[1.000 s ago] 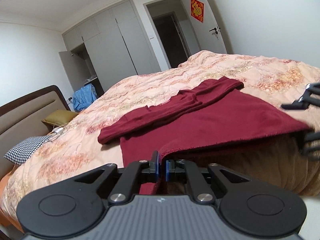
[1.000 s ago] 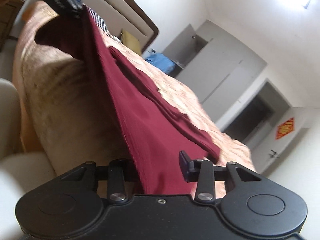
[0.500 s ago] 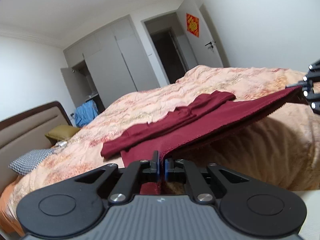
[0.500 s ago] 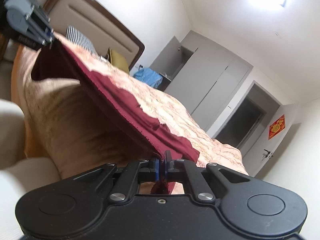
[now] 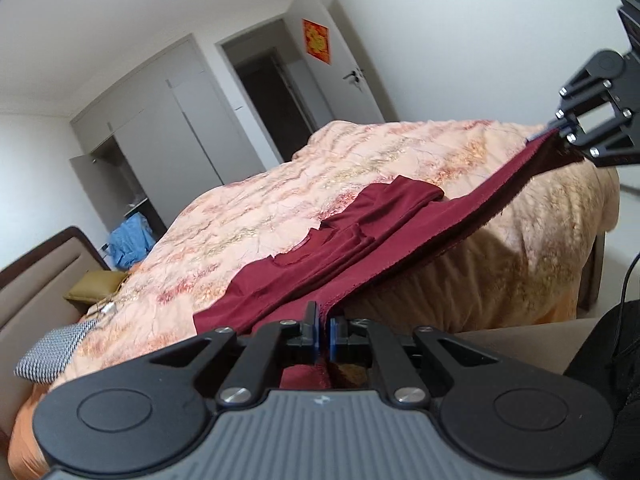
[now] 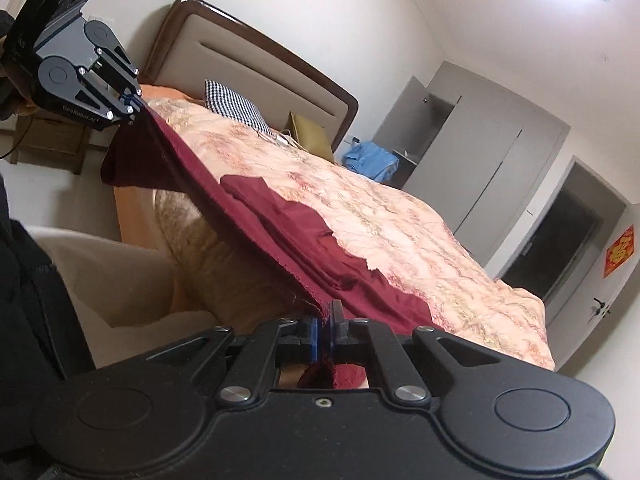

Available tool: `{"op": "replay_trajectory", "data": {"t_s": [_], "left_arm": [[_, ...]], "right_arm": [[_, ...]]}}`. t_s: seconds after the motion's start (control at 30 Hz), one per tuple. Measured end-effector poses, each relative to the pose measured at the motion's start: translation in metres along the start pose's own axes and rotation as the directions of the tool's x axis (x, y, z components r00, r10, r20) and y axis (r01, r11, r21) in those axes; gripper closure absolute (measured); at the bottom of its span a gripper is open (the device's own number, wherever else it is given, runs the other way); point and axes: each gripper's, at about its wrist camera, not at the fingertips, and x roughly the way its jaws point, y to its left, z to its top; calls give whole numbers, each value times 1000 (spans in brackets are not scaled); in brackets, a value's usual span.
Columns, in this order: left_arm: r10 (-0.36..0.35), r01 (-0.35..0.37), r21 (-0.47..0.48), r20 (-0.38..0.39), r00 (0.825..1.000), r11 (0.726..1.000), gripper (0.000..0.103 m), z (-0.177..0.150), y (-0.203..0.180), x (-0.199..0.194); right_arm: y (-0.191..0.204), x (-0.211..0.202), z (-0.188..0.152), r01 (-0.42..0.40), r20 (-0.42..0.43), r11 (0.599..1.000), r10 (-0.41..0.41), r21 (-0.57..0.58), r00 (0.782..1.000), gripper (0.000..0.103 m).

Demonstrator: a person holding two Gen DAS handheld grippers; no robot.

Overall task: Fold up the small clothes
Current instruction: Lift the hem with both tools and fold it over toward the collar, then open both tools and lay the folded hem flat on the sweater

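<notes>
Both tools have come up since a second ago, and the near edge of the dark red garment [image 5: 372, 256] is now lifted off the bed [image 5: 280, 208] instead of drooping over its side. Back then the right tool [image 6: 323, 334] was only part way closed around the cloth; now it's clamped tight on one corner. The left tool [image 5: 323, 334] is pinched shut on the other corner, so the edge runs taut between them, above the near edge of the bed. The rest of the garment lies on the quilt, with a bunched-up fold along its far side.

Hard to say what kind of garment it is, since most of it is seen edge-on and the pinched corners vanish behind the tool bodies. Underside is in shadow. In the left view the right tool is cut off at the frame edge. A checked pillow [image 6: 232, 106] sits by the headboard [image 6: 256, 56]; the blue heap [image 6: 372, 160] near the wardrobe [image 6: 492, 160] is too small to make out.
</notes>
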Motion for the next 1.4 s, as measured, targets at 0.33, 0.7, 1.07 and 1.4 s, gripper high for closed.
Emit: {"op": "replay_trajectory", "data": {"t_s": [0.33, 0.7, 1.07, 1.4], "left_arm": [[14, 9, 292, -77, 997, 956, 98, 75, 63, 93], [-75, 118, 290, -155, 985, 950, 97, 109, 132, 298], [-207, 230, 51, -275, 939, 972, 92, 47, 171, 426], [-376, 351, -150, -200, 905, 924, 6, 31, 212, 429]], "right_arm": [[-92, 97, 53, -24, 15, 988, 26, -152, 1000, 98], [-180, 310, 54, -71, -176, 991, 50, -116, 983, 96], [-174, 434, 7, -143, -312, 990, 131, -16, 941, 92], [-185, 455, -13, -146, -332, 983, 175, 110, 927, 37]]}}
